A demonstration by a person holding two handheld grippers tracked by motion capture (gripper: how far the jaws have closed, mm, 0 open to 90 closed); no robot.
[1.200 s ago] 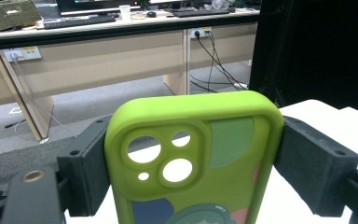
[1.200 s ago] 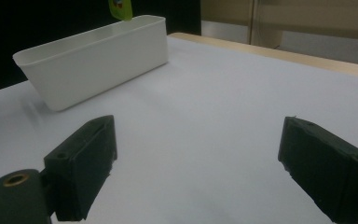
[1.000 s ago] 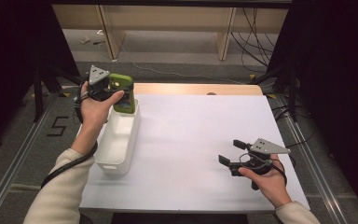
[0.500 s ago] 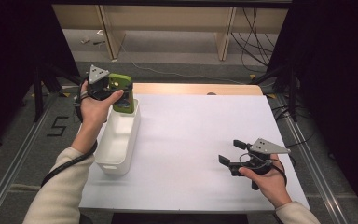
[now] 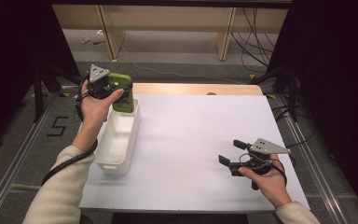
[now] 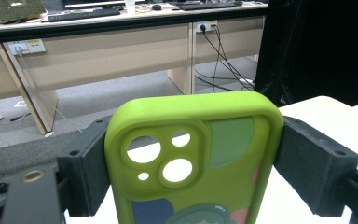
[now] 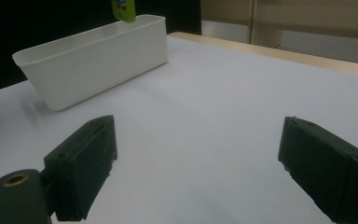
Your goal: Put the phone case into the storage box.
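A green phone case with camera cut-outs is clamped upright between the jaws of my left gripper, over the far end of a white bin. In the left gripper view the green phone case stands between both black pads, which press on its two side edges. My right gripper rests low over the white table near the front right, open, with nothing between its jaws. In the right gripper view the white bin lies ahead, with the green phone case hanging above its far end.
The white table sheet has a wooden strip along its far edge. Desk legs and cables stand on the floor beyond. Metal rails run along both sides of the table.
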